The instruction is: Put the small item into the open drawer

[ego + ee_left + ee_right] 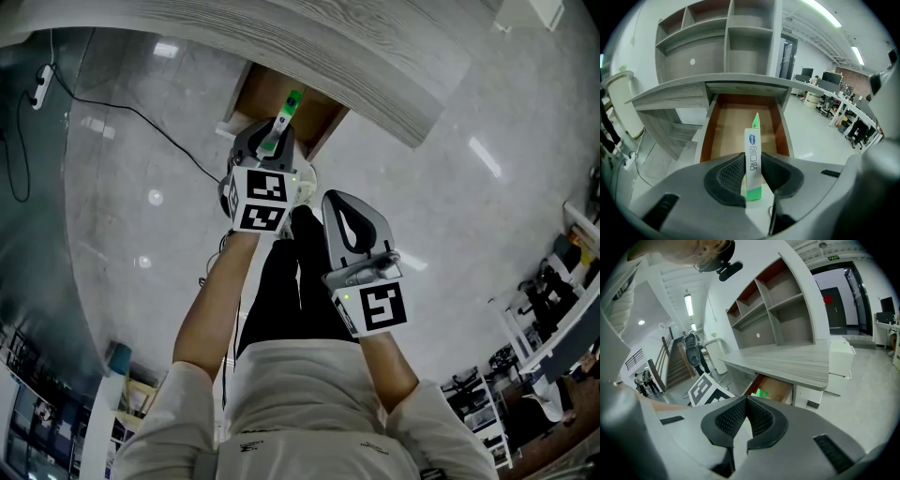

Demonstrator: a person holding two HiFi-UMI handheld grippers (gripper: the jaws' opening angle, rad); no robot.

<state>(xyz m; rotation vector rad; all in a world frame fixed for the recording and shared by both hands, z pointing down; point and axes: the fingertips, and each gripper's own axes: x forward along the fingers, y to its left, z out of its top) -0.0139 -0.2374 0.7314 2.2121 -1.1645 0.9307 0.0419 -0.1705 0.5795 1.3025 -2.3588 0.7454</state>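
Note:
A narrow white and green box (pixel 284 117) (pixel 753 140) stands upright between the pads of my left gripper (pixel 273 141) (pixel 753 158), which is shut on its lower half. The box's green tip points at the open wooden drawer (pixel 255 94) (pixel 731 126) just ahead, under the grey desk top (pixel 328 37). The box hangs over the drawer's near end. My right gripper (pixel 335 199) (pixel 746 400) hovers to the right and behind, its jaws shut with nothing between them. In the right gripper view the drawer (pixel 777 389) and the green tip (pixel 761 393) show beyond the jaws.
Grey shelves (pixel 726 37) rise above the desk. A black cable (pixel 141 117) runs across the glossy floor from a power strip (pixel 39 84). A white cabinet (pixel 841 357) stands beside the desk. Office desks and chairs (pixel 834 93) fill the far right, and a staircase (pixel 677 362) lies to the left.

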